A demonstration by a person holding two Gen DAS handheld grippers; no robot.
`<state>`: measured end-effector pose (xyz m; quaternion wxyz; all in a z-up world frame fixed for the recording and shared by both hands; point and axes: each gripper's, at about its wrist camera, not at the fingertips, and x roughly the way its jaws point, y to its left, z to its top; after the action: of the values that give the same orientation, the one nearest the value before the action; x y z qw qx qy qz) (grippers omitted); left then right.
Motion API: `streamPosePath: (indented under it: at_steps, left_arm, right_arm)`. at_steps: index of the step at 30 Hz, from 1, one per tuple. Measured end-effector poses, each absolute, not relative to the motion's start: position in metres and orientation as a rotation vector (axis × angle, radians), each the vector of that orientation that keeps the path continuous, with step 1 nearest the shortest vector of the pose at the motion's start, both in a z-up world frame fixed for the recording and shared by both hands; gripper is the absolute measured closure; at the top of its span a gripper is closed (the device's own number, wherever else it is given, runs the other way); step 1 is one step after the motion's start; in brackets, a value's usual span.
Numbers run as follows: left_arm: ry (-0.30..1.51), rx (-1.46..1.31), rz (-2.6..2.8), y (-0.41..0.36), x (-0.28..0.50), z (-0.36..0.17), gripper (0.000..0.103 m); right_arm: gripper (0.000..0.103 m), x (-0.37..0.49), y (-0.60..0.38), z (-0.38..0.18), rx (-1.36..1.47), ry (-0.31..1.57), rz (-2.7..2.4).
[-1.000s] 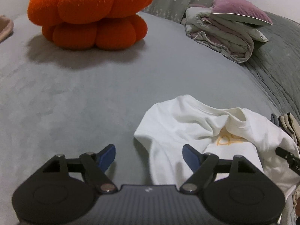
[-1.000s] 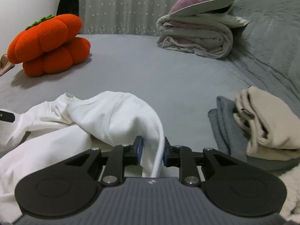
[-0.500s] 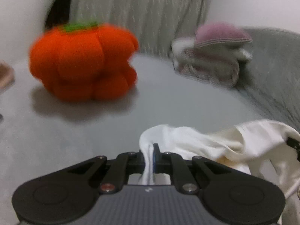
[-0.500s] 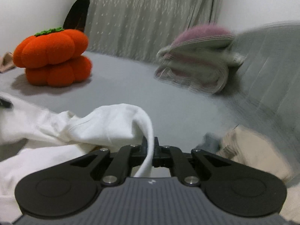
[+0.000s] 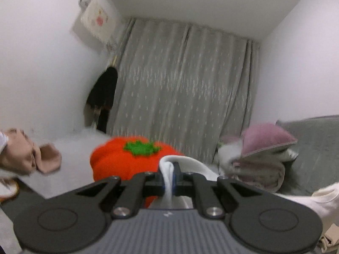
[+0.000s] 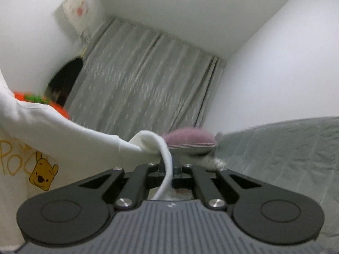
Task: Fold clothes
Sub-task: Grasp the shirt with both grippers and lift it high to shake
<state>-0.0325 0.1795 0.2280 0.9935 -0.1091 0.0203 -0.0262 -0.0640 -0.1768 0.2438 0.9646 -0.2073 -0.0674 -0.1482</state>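
Gripping a folded edge of the white T-shirt (image 5: pixel 169 170), the left tongs (image 5: pixel 170 176) are clenched on the cloth, which bunches up between the blue-lined pads and loops over to the right. The right tongs (image 6: pixel 169 169) are likewise clenched on another edge of the same white T-shirt (image 6: pixel 70 139); from there the fabric stretches away to the left of that view, hanging up off the bed, with a yellow bear print (image 6: pixel 43 174) and yellow lettering showing on its front. Both tongs point roughly level toward the grey curtain (image 5: pixel 184 89) at the far wall.

Behind the left tongs sits an orange pumpkin cushion (image 5: pixel 118 158) with a green top, resting on the grey bed (image 5: pixel 317 148). To the right of it lies a stack of folded bedding (image 5: pixel 258 169) topped by a mauve pillow (image 5: pixel 264 139). At the left edge of the left view a beige plush shape (image 5: pixel 27 158) is blurred. A dark garment (image 5: pixel 103 97) hangs beside the curtain, and a pale poster (image 5: pixel 97 20) is fixed high on the wall.
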Motion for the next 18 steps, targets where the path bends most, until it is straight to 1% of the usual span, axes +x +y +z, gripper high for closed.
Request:
streamPosePath:
  at_steps: [5, 9, 12, 14, 16, 18]
  left_arm:
    - [-0.050, -0.279, -0.116, 0.194, -0.074, 0.266, 0.097]
    - [-0.201, -0.273, -0.180, 0.199, -0.118, 0.304, 0.097]
    - [-0.236, -0.271, -0.175, 0.200, -0.128, 0.316, 0.097]
    - [-0.226, -0.237, -0.145, 0.196, -0.119, 0.316, 0.097]
    - [-0.166, -0.210, -0.113, 0.192, -0.094, 0.311, 0.097]
    - [-0.053, -0.207, -0.099, 0.193, -0.053, 0.297, 0.097]
  right_arm:
    - [0.102, -0.096, -0.172, 0.273, -0.455, -0.267, -0.323]
    - [0.102, -0.124, -0.178, 0.304, -0.384, -0.397, -0.324]
    - [0.102, -0.129, -0.185, 0.318, -0.334, -0.421, -0.294]
    - [0.102, -0.129, -0.188, 0.325, -0.305, -0.417, -0.266]
    - [0.102, -0.113, -0.194, 0.323, -0.283, -0.366, -0.243]
    - [0.102, -0.083, -0.198, 0.311, -0.287, -0.286, -0.233]
